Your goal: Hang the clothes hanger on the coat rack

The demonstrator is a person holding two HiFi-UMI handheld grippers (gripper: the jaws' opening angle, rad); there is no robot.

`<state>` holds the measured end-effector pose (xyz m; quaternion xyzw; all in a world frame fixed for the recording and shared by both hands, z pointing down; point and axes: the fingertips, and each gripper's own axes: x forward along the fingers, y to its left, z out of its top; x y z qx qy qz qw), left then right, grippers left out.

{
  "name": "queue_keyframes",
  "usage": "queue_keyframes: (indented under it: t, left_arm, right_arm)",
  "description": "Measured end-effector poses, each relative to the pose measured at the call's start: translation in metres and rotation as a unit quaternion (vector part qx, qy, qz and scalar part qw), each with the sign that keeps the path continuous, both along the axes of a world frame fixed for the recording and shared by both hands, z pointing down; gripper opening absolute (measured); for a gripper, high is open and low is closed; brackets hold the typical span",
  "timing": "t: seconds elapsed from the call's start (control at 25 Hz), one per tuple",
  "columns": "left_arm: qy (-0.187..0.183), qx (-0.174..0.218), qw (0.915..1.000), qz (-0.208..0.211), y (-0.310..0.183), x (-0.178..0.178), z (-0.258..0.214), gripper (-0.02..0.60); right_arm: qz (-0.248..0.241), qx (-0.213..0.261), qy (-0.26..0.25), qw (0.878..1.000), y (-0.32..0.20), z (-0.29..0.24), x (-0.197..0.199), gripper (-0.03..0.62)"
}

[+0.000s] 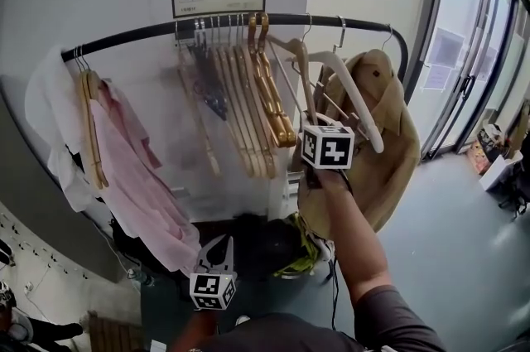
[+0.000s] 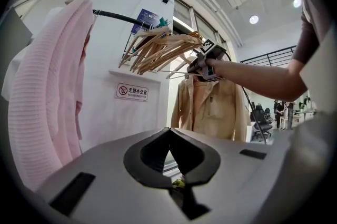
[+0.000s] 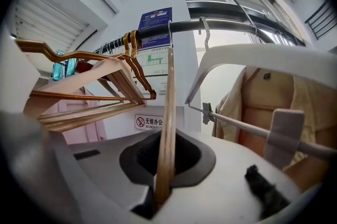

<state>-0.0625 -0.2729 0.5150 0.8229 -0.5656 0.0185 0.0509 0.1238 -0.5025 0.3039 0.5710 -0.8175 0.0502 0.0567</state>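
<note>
A black rail (image 1: 166, 29) of the coat rack runs across the top of the head view. My right gripper (image 1: 318, 125) is raised just under it, shut on one arm of a light wooden hanger (image 1: 301, 67). In the right gripper view that hanger (image 3: 168, 96) rises straight from the closed jaws of the right gripper (image 3: 166, 136), and its wire hook reaches the rail (image 3: 226, 25). I cannot tell whether the hook rests on it. My left gripper (image 1: 224, 244) hangs low in front of the rack, shut and empty; in its own view the left gripper (image 2: 169, 129) holds nothing.
Several wooden hangers (image 1: 248, 110) crowd the rail left of the held one. A white clip hanger (image 1: 358, 94) and a beige coat (image 1: 402, 135) hang to its right, and a pink garment (image 1: 132, 176) hangs at the far left. Dark bags (image 1: 265, 243) lie under the rack. Glass doors (image 1: 468, 60) stand at the right.
</note>
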Motion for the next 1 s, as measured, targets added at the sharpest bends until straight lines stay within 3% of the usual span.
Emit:
queue_keyframes:
  t: [0.28, 0.48, 0.72, 1.0]
  left_arm:
    - [0.0, -0.002, 1.0, 0.008, 0.0, 0.006, 0.0, 0.009]
    - [-0.004, -0.002, 0.9999, 0.014, 0.002, 0.01, 0.0, 0.009]
    - [-0.005, 0.0, 0.9997, 0.024, 0.0, 0.017, -0.002, 0.009]
    - [-0.01, -0.002, 0.9992, 0.04, 0.0, 0.031, 0.0, 0.009]
  right_arm:
    - [-0.004, 0.006, -0.005, 1.0, 0.003, -0.001, 0.0, 0.018]
    - [0.012, 0.054, -0.009, 0.998, 0.017, -0.01, 0.004, 0.023]
    - [0.003, 0.098, -0.027, 0.995, 0.042, -0.003, 0.002, 0.154]
    - [0.0, 0.112, -0.049, 0.993, 0.091, 0.024, 0.009, 0.173]
